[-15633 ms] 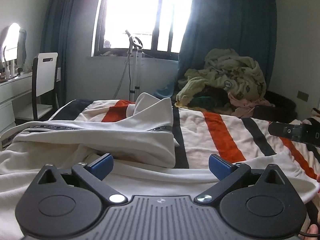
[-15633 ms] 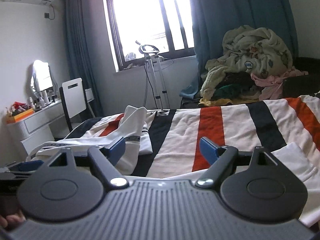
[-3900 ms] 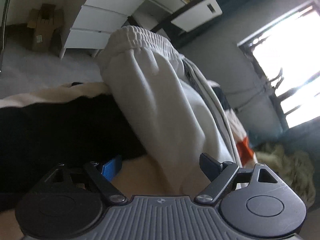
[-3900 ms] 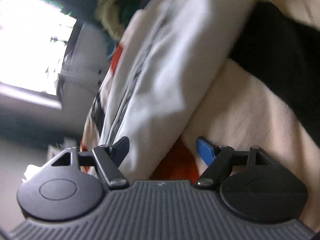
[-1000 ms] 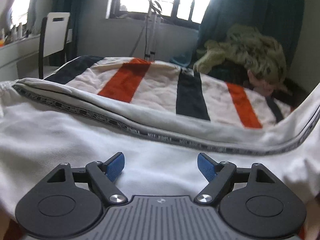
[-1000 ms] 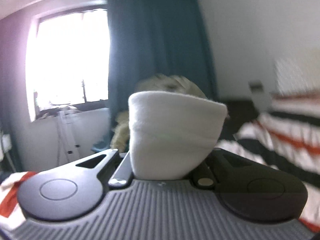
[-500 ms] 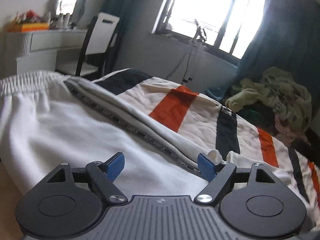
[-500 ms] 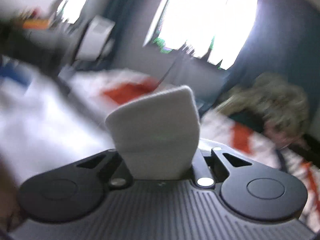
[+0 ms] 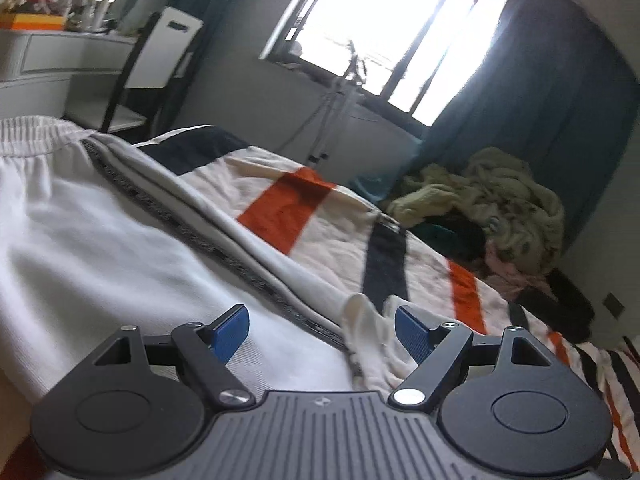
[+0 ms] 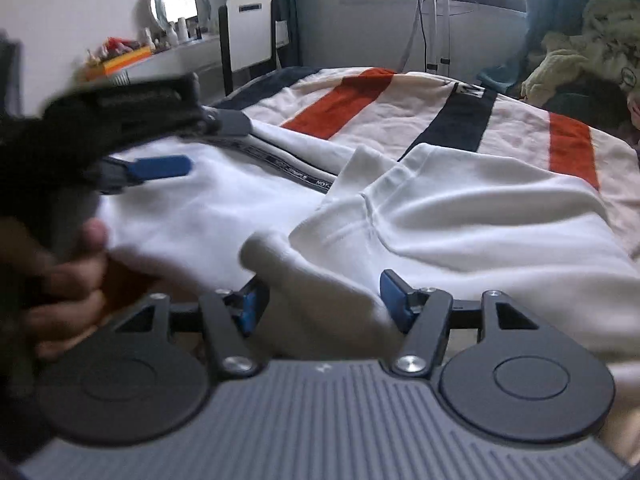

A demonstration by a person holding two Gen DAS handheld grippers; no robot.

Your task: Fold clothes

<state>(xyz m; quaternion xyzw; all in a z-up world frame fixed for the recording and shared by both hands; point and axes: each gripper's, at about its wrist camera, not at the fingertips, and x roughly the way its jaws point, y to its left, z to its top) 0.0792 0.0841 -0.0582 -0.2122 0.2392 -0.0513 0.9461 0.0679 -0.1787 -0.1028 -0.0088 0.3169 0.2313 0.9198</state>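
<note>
White track trousers (image 9: 100, 240) with a dark lettered side stripe (image 9: 224, 248) lie on the striped bed. Their elastic waistband (image 9: 28, 136) is at the left. My left gripper (image 9: 322, 330) is open just above the cloth, a trouser cuff (image 9: 372, 344) lying between its fingers. In the right wrist view the trousers (image 10: 460, 216) lie folded over. My right gripper (image 10: 320, 300) is open, with a fold of white cloth (image 10: 320, 292) between its fingers. The left gripper (image 10: 160, 168) shows at that view's left, open.
The bed cover (image 9: 288, 208) has orange and black stripes. A heap of blankets and clothes (image 9: 488, 200) lies at the far right. A white chair (image 10: 248, 40) and a dresser (image 10: 152, 64) stand left of the bed, a window (image 9: 384, 32) behind.
My right gripper has opened and let go of the white cloth it carried, which now lies on the trousers. My left gripper has swung slightly right, staying open.
</note>
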